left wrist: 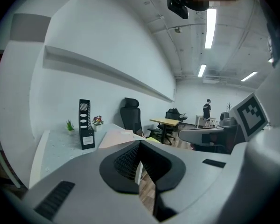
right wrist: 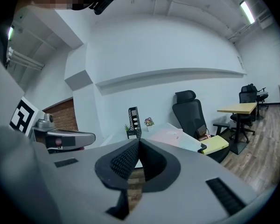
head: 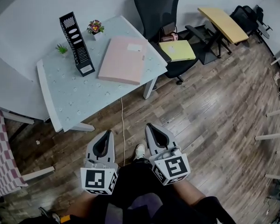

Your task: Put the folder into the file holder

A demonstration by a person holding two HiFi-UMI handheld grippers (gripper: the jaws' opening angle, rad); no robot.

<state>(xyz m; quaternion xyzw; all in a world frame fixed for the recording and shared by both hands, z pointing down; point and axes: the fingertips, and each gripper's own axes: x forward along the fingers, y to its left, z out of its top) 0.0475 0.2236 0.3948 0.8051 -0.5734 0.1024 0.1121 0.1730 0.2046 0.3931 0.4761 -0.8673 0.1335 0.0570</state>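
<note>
Holding both tools low in front of the body, the person stands back from the worktop, so by my judgement the task has not begun. The left gripper (head: pixel 107 135) has its jaws pressed together with nothing between them, and the right gripper (head: pixel 150 127) is the same: jaws together and empty. Both point toward the worktop but are well apart from it.

Between the grippers and the worktop there is wooden floor (head: pixel 210 111), with a thin cable (head: pixel 122 120) running across it toward the worktop's leg. It could catch a foot when the person steps closer.

On the worktop (head: pixel 70 97) the pink folder (head: pixel 123 59) lies flat, near the right edge. The black file holder (head: pixel 77 43) stands upright just beside it on the left, and it looks empty. So everything is left to do: approach, grasp the folder, turn it upright and slide it in.

Behind the holder stand a small green plant (head: pixel 61 49) and a flower pot (head: pixel 95 28), close enough to be knocked. Farther away is an office chair (head: pixel 161 8) with a yellow folder (head: pixel 177 50) on its seat, then a yellow desk (head: pixel 223 23).
</note>
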